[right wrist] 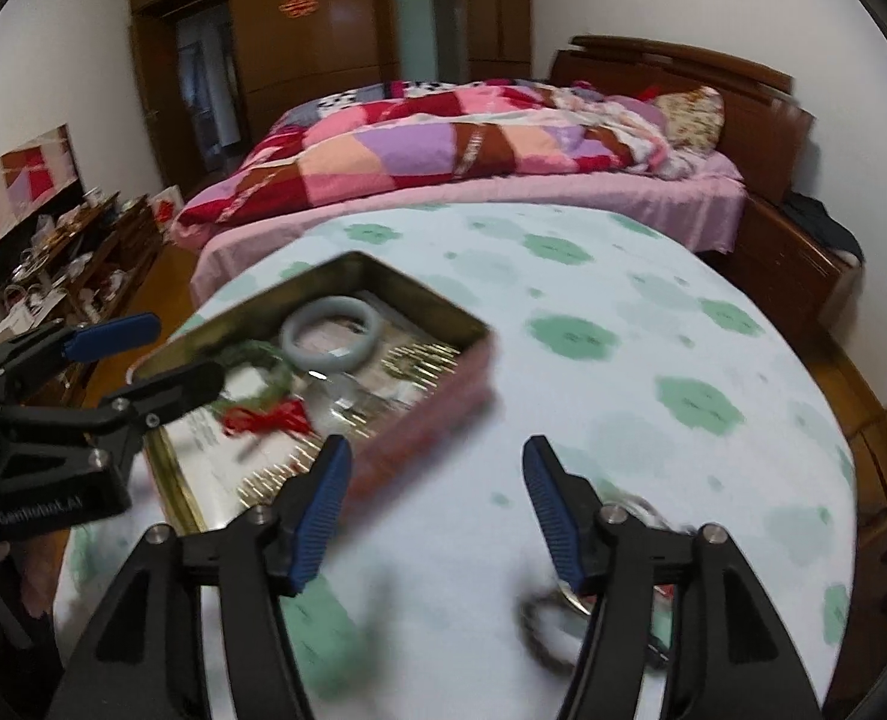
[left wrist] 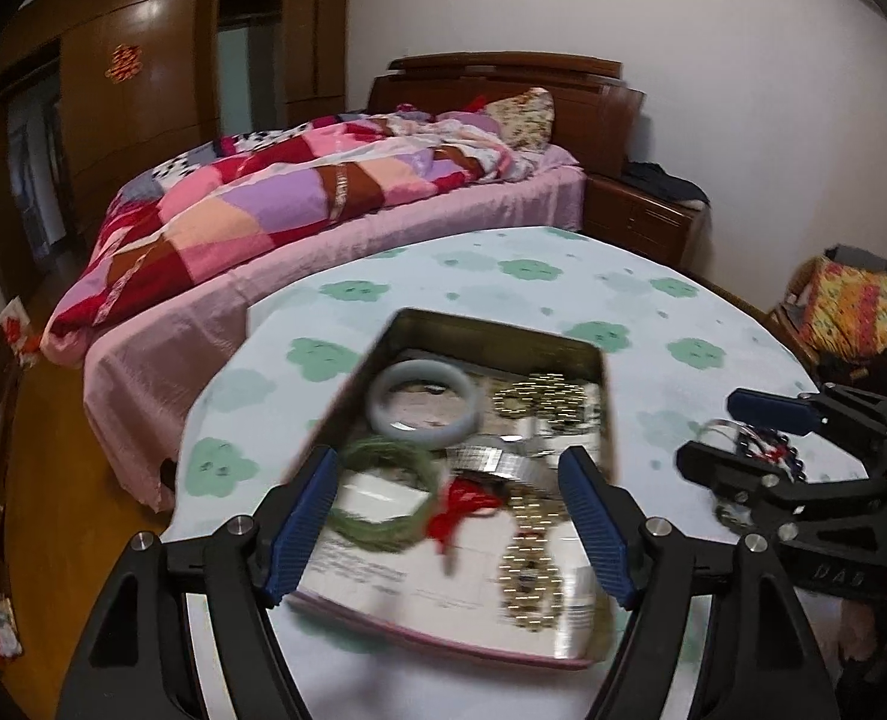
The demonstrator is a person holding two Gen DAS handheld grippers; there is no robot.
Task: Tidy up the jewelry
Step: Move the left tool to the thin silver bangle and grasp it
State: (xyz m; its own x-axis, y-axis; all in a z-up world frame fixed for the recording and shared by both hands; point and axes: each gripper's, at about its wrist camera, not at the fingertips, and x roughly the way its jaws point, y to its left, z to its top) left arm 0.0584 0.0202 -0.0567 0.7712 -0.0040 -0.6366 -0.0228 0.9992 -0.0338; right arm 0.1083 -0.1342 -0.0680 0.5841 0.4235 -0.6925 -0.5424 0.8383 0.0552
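the loose bracelets (right wrist: 569, 612) lay just under the right gripper (right wrist: 437, 510), nearer it than the left gripper (left wrist: 449, 516); both stood released, grasping nothing.

bed (left wrist: 347, 222) | patchwork quilt (left wrist: 275, 204) | wardrobe (right wrist: 323, 48) | nightstand (left wrist: 641, 216)

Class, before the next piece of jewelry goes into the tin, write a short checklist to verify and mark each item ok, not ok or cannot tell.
1. Tin open, lid off: ok.
2. Left claw open, holding nothing: ok.
3. Right claw open, nothing between its pads: ok.
4. Loose bracelets on the tablecloth beside the right claw: ok, though blurred.
5. Jade bangle lies inside the tin: ok.
6. Number of loose pieces left: cannot tell.
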